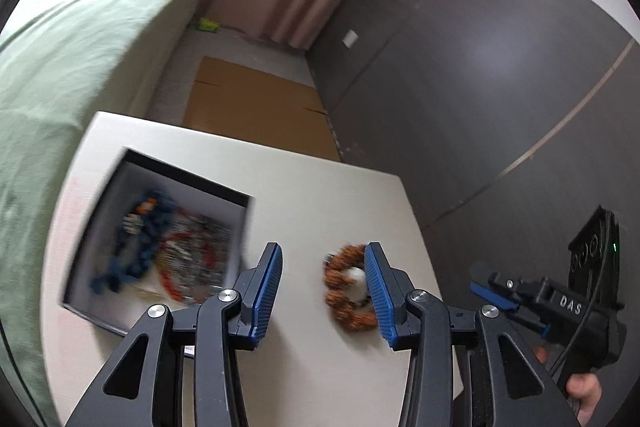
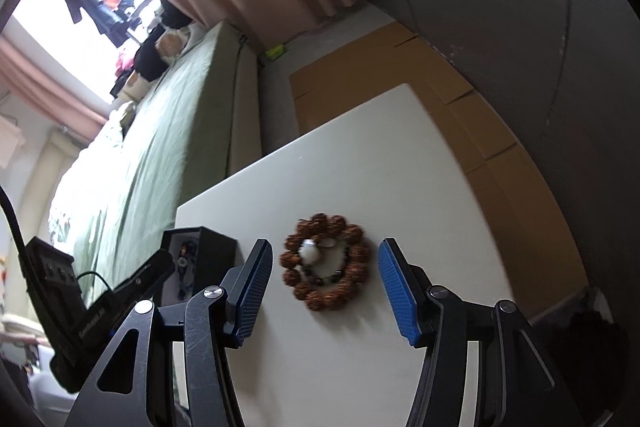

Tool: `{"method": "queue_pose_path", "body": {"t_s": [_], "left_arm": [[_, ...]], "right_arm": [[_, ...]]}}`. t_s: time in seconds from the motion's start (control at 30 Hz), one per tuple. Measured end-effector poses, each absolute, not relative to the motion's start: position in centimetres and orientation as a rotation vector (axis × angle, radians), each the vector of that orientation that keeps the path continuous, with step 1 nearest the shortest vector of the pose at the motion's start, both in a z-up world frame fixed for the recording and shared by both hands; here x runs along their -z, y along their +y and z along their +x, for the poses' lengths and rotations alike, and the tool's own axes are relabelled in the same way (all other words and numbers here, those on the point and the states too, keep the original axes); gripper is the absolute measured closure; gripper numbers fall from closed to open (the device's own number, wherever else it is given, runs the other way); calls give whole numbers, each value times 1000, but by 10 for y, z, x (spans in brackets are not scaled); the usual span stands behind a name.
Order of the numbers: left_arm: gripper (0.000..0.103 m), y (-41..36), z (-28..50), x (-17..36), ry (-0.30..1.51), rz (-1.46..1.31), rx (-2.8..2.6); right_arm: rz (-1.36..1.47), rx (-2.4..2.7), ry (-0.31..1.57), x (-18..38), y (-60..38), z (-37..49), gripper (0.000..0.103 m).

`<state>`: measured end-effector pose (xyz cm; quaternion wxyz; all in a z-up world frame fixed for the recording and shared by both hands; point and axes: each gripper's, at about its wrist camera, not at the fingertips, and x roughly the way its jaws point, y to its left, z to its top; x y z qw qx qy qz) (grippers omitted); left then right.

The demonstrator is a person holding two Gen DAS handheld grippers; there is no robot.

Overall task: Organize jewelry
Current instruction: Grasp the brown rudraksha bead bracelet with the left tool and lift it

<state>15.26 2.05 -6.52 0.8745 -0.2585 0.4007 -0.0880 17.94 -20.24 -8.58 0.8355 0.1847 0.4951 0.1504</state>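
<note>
Your left gripper [image 1: 324, 291] stood part open over the table [image 1: 320, 195], empty. Your right gripper [image 2: 326, 287] straddled the brown bead bracelet [image 2: 326, 263] without touching it; the box [image 1: 120, 183] held other jewelry [image 1: 160, 251].

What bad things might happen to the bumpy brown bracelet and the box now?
1. The brown bead bracelet lies between the open right gripper fingers with smaller pieces bunched inside its ring, so a pinch may grab only part and leave some behind.
2. The left gripper is close to the same bracelet, so the two grippers might bump.
3. The jewelry box already holds tangled strands, so new beads could snag.
</note>
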Motion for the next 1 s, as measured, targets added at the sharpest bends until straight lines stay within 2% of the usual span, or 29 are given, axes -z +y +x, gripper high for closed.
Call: {"method": "queue_pose_path", "body": {"t_s": [0.43,0.83,0.87,0.93,0.97,1.0], "left_arm": [[59,-46,176,94,935,-374,185],[59,-69,190,137,1033,-235,96],[60,-69,190,139,1030,-236,94],[76,-68,189,139,1017,-244,97],[76,-65,189,139,1019,-265,100],[84,-63,187,137,1013,-276,98]], "right_arm": [[500,-257,1076,96,-251,182,47],[508,-250,1092,101,-259,187,47],[504,-252,1096,102,-258,187,47],[502,-256,1103,104,-257,187,47],[502,-256,1106,105,-256,188,47],[500,-256,1109,106,-255,189,47]]}}
